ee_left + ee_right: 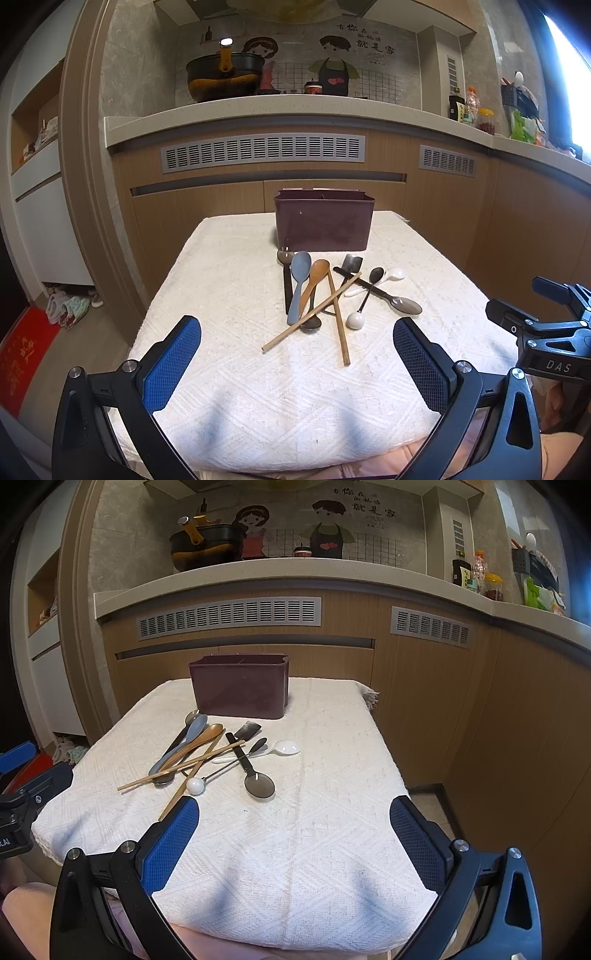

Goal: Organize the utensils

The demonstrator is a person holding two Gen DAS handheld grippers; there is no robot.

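Note:
A dark maroon holder box (324, 218) (240, 686) stands at the far end of a white cloth-covered table (229, 369) (332, 849). In front of it lies a loose pile of utensils: a blue-grey spoon (298, 280) (184, 742), a wooden spoon (314, 280) (199, 740), two wooden chopsticks (339, 321) (181, 766), a white spoon (384, 278) (273, 750), a dark clear spoon (402, 304) (258, 783), a ball-ended spoon (356, 319) (195, 785), a small dark spatula (351, 264) (249, 731). My left gripper (297, 363) is open and empty, short of the pile. My right gripper (294, 843) is open and empty, right of the pile.
A wooden cabinet front with grey vents (263, 152) (229, 617) rises behind the table. The counter above holds a dark wok (225, 75) (207, 546), jars and bottles (476, 112). The other gripper's body shows at the right edge in the left wrist view (546, 332).

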